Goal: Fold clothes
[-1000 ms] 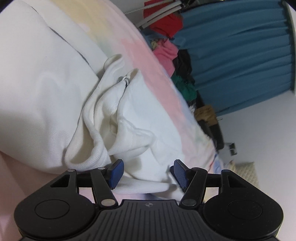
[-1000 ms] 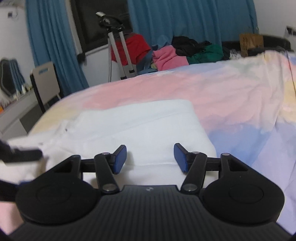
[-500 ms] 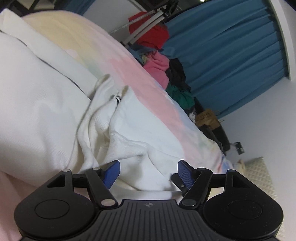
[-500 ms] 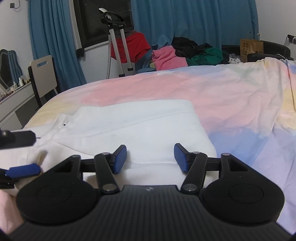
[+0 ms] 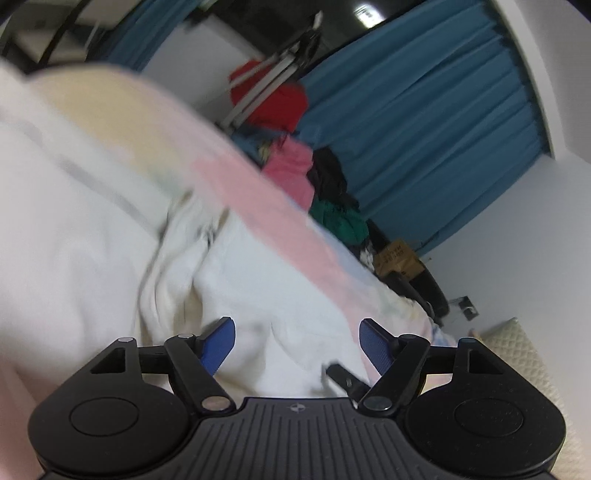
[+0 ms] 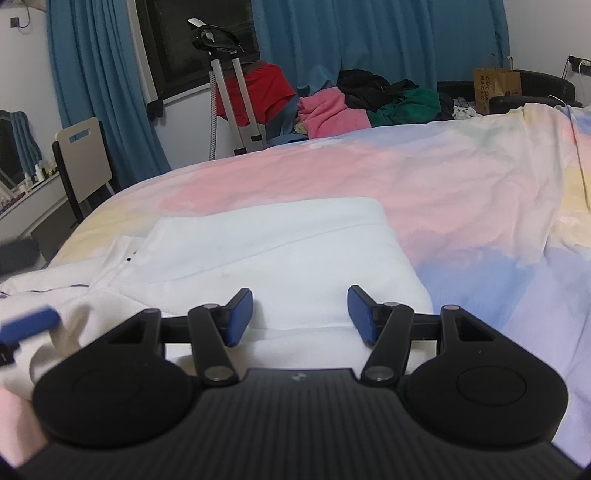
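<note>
Hovering low over the near edge of the bed (image 6: 461,177), the right gripper (image 6: 300,312) has its blue pads parted over the folded part of the white garment (image 6: 280,251), with cloth below the gap but nothing pinched. The left gripper (image 5: 297,345) has just been opening its jaws; they stand wide over a bunched, rumpled part of the same white garment (image 5: 251,295), the pads not pressing on it. That view is blurred, so finer contact cannot be told. One blue fingertip (image 6: 31,325) of the left gripper shows at the left edge of the right wrist view, just above the loose cloth.

The garment lies across the near left part of the bed, on a pastel sheet of pink, yellow and blue. Beyond the bed's far edge sits a heap of clothes (image 6: 369,101) in pink, black and green, with a red piece (image 6: 266,92) hung on a metal stand (image 6: 229,96). A brown paper bag (image 6: 496,88) stands towards the far right, a chair (image 6: 85,158) by the left side, and blue curtains (image 6: 369,33) close off the back.
</note>
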Tool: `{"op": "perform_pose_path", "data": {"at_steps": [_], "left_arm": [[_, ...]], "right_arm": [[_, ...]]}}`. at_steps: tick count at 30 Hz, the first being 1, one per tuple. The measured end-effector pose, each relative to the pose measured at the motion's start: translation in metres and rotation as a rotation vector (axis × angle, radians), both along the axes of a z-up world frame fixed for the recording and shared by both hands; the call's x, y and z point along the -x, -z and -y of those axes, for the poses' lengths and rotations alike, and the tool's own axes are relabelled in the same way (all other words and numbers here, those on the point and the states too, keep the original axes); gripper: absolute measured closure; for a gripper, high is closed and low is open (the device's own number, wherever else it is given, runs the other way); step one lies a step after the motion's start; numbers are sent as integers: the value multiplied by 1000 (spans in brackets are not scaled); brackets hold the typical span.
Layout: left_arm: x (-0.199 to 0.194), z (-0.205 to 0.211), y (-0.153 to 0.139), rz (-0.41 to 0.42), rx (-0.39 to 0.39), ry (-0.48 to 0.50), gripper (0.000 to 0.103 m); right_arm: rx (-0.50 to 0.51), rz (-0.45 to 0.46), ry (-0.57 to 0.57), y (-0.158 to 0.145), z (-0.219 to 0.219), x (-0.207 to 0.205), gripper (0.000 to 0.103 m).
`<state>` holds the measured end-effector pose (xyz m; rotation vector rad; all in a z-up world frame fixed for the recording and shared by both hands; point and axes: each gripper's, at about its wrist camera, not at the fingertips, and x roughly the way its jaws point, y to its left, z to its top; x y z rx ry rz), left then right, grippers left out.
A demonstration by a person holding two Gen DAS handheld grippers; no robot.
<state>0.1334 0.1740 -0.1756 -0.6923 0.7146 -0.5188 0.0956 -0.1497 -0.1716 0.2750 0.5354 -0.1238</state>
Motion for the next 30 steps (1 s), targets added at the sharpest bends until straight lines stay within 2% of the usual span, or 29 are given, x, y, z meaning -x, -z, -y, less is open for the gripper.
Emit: {"op": "perform_pose_path", "data": {"at_steps": [2,5,7,9,11,13,16,19,21,24,27,30], "left_arm": [[-2,4,10,-67,1,13,26],[-9,5,27,-147,4,-17,26],[-16,-2,38,-191,80,-60,26],[-21,-13,47,-204,182,-143,29],[-28,-16,53,-206,239,-190,29],[-31,-14,52,-181,212,-212,36],[-32,-9,47,-136,149,-229,65],[-30,-7,37,-107,108,-213,82],[-22,-8,28,-104,114,-207,88],[-4,-12,13,-106,124,-200,91],[11,-14,5,-121,53,-204,92],[7,-8,15,-182,-21,-208,92]], "right_arm": [[-5,-1,2,-1,0,0,44],[-20,0,6,-2,1,0,44],[-44,3,10,-3,4,0,44],[-72,5,13,-3,7,0,44],[-88,8,10,-3,9,0,44],[-80,12,4,-2,8,-1,44],[-36,17,-11,-1,3,-2,44],[-15,18,-14,-1,1,-2,44],[-22,29,-19,-2,2,-3,41],[-13,64,-26,-7,4,1,42],[-25,99,-42,-12,5,4,42],[-38,74,-64,-8,4,0,42]]}}
